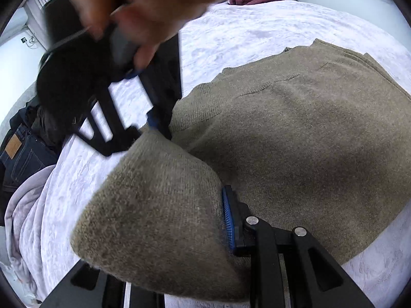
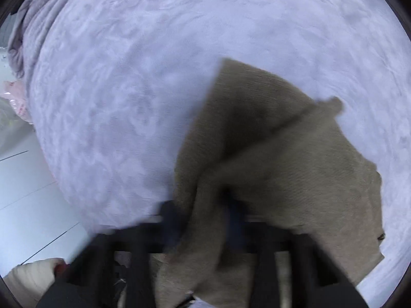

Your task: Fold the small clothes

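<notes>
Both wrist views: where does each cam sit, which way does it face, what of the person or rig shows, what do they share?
Left wrist: on the left tongs, angled down at the brown sweater on the bedspread; shows its blue pad, the right tongs, a hand.
Right wrist: on the right tongs, facing down; blurred fingers closed on a sweater fold.
Shared: sweater, bedspread.
</notes>
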`<state>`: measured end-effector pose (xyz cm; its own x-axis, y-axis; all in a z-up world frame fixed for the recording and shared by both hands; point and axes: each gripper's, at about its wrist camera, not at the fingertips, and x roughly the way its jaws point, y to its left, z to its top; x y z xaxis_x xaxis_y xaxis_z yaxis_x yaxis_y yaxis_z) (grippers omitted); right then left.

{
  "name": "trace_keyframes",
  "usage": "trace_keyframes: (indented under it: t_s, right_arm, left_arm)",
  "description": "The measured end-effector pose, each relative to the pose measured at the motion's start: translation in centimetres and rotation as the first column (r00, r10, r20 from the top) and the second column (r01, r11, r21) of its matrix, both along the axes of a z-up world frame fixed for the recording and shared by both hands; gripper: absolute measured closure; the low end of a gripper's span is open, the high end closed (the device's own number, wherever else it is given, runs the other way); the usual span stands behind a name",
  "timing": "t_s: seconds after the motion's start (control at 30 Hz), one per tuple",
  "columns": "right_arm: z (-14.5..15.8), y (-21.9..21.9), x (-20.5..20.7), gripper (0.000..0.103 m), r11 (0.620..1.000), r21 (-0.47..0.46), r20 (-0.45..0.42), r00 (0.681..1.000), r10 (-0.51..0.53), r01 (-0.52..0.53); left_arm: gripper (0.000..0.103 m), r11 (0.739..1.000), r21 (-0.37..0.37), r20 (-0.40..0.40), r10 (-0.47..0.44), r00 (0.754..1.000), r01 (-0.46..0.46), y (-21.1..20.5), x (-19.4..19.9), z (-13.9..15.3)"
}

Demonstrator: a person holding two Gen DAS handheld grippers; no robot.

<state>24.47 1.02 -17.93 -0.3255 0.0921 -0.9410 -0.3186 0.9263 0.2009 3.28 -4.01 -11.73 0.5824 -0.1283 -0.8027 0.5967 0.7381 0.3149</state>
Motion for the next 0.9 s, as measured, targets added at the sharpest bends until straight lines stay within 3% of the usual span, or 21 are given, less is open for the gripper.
trace_keyframes:
  t_s: [0.13,0.27,0.37,0.5,0.67,0.77,0.9]
  right_arm:
    - [2.3,-4.9,-0.8,0.09,0.97,0.177,0.038,0.984,-0.173,0.164]
    - [5.2,-9.6,-3.0,0.09,0.894,0.364,0.065,0.95,-0.304,0.261]
    - [7.9,-13.2,-4.8,0.09,0.804,0.502,0.08,0.909,-0.41,0.318]
    - [11.5,-17.7,-7.4,0.09,0.753,0.574,0.156,0.86,-0.485,0.321]
    - [15.6,-24.4,-11.9,0.09,0.693,0.639,0.24,0.77,-0.591,0.333]
    - [17.1,-29.2,-15.3,0.09,0.654,0.665,0.264,0.705,-0.658,0.361]
    - [15.8,-34.7,-19.7,0.09,0.615,0.658,0.271,0.625,-0.732,0.434]
  left_arm:
    - [0.077,0.999,-0.052,-0.014,0.001,1.0,-0.002,0.4,0.2,1.8]
    - [0.077,0.99,-0.143,-0.018,-0.006,1.0,0.003,-0.1,0.2,5.2]
    - [0.077,0.983,-0.178,0.014,-0.043,0.999,0.045,-1.7,-0.5,7.4]
    - [0.077,0.968,-0.213,0.048,-0.126,0.991,0.134,-4.8,-1.7,9.9]
    - [0.077,0.933,-0.231,0.097,-0.261,0.96,0.277,-9.9,-4.0,12.0]
    - [0.077,0.903,-0.217,0.117,-0.353,0.928,0.371,-13.1,-6.0,12.1]
    - [0.077,0.867,-0.179,0.081,-0.459,0.885,0.466,-17.0,-8.3,9.8]
